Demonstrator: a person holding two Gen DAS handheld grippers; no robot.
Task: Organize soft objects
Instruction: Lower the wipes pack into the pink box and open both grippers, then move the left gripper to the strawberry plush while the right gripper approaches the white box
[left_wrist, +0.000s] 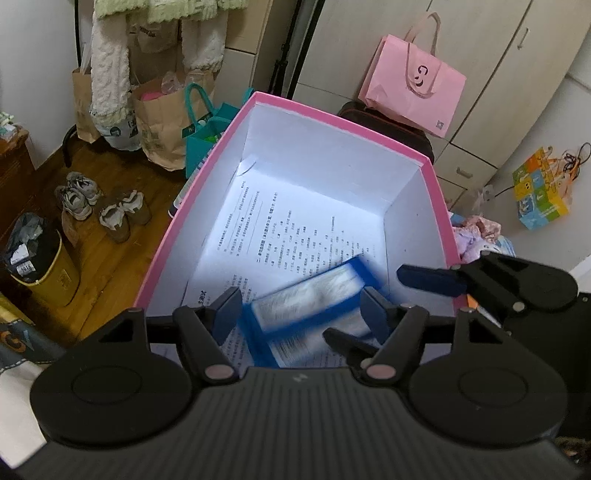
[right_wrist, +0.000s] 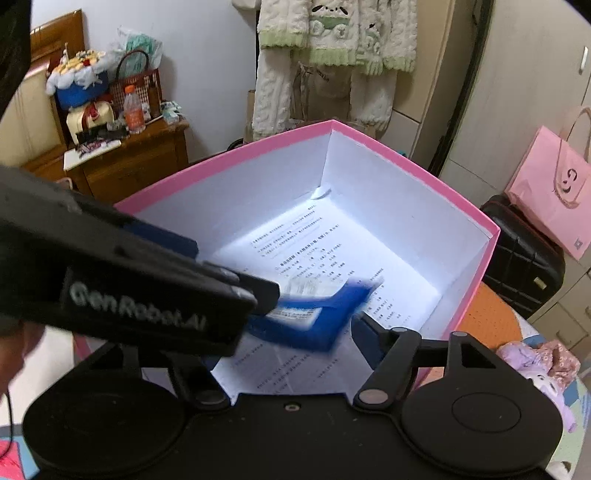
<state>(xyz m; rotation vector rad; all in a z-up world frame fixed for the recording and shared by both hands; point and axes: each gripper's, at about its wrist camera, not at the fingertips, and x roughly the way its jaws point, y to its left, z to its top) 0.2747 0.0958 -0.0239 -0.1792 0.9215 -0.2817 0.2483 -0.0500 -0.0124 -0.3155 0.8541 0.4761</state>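
A pink box (left_wrist: 343, 122) with white walls stands open, printed paper sheets (left_wrist: 295, 229) lining its floor. A blue-edged soft pack (left_wrist: 314, 295) is blurred inside the box, between and below my left gripper's (left_wrist: 301, 310) spread fingers; no pad touches it. In the right wrist view the same pack (right_wrist: 317, 321) lies in the box (right_wrist: 406, 166), with the left gripper's body (right_wrist: 140, 280) across the left side. My right gripper (right_wrist: 295, 332) is open; only its right finger (right_wrist: 369, 343) shows. Its tip (left_wrist: 428, 278) reaches over the box's right rim.
A purple soft toy (right_wrist: 539, 369) and pink cloth (left_wrist: 476, 236) lie right of the box. A pink paper bag (left_wrist: 413, 85) sits on a black suitcase (right_wrist: 524, 266) behind. Shoes (left_wrist: 103, 206), paper bags and a yellow bin (left_wrist: 48, 269) are on the floor at left.
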